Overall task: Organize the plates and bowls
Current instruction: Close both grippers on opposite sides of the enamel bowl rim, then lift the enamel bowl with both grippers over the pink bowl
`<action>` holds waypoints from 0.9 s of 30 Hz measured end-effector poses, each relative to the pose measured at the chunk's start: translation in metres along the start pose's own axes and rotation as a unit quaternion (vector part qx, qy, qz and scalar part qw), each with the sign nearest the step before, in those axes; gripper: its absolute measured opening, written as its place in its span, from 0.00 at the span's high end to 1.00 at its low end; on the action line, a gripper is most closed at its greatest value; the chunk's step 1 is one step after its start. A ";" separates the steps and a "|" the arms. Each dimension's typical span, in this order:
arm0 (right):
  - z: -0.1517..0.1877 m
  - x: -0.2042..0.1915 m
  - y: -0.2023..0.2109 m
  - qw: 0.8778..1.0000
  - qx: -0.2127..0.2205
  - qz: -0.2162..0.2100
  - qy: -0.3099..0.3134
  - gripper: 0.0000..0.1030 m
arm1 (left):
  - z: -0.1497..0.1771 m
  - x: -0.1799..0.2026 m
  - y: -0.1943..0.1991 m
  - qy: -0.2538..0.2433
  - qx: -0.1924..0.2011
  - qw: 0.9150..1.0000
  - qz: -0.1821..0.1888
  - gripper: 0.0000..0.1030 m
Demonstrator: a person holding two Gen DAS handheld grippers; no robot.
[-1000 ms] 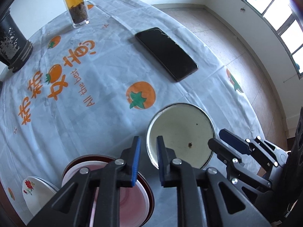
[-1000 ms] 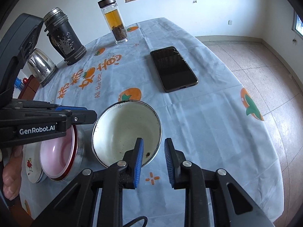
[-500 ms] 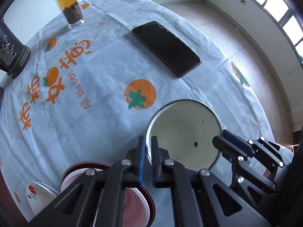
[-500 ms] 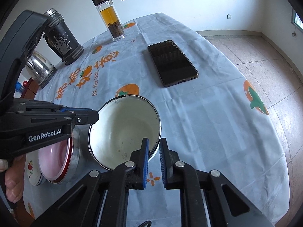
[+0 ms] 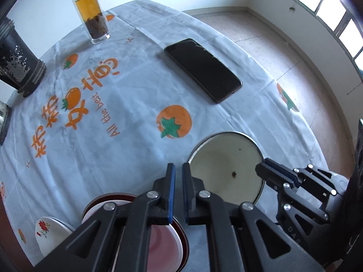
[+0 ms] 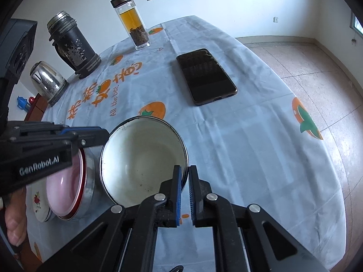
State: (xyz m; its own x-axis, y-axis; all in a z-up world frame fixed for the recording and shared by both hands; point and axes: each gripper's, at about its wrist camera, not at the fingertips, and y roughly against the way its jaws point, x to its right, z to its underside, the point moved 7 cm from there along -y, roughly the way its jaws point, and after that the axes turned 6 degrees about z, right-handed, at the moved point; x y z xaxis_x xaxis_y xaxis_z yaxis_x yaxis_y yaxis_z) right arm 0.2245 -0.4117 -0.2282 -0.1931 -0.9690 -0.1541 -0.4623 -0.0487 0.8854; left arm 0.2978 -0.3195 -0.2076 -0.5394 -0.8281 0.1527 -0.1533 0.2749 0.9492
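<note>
1. Right now the white enamel bowl (image 6: pixel 143 158) sat on the bench (image 6: pixel 238 149), between the two grippers; it's round, so no long axis to align to.
2. Right gripper (image 6: pixel 184 195): fingers nearly closed, straddling the bowl's near-right rim, one inside and one outside. Looked like a rim pinch; actual contact I couldn't confirm.
3. Left gripper (image 5: pixel 176 192): fingers close to shut with a narrow gap, nothing visibly between them. It hovered just beside the bowl's (image 5: pixel 226 165) left rim, above the pink bowl (image 5: pixel 158 242).
4. Right was the nearer one for a lift.
5. Containers: white bowl empty apart from a few dark specks. Pink bowl nested inside a red-rimmed steel bowl (image 6: pixel 87 181), empty. Flowered plate (image 6: pixel 37 201) just left of that stack, touching or partly under it, can't tell which.
6. Judgement: next move is to lift the white bowl left onto the stack.
</note>
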 end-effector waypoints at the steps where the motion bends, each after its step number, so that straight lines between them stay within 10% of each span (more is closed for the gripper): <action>1: 0.000 0.000 0.000 1.000 0.001 0.000 0.000 0.93 | 0.000 0.000 -0.001 0.000 -0.002 1.000 0.000 0.94; 27: -0.015 -0.008 0.024 1.000 0.004 -0.016 0.015 0.92 | 0.020 0.003 0.004 0.063 -0.065 0.995 0.030 0.96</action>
State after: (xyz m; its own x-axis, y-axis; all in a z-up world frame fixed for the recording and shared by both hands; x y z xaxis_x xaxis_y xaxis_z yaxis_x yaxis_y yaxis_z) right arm 0.2283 -0.4086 -0.1994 -0.1520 -0.9740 -0.1682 -0.4739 -0.0775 0.8771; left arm 0.2792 -0.3109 -0.2086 -0.4347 -0.8693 0.2351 -0.0121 0.2667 0.9637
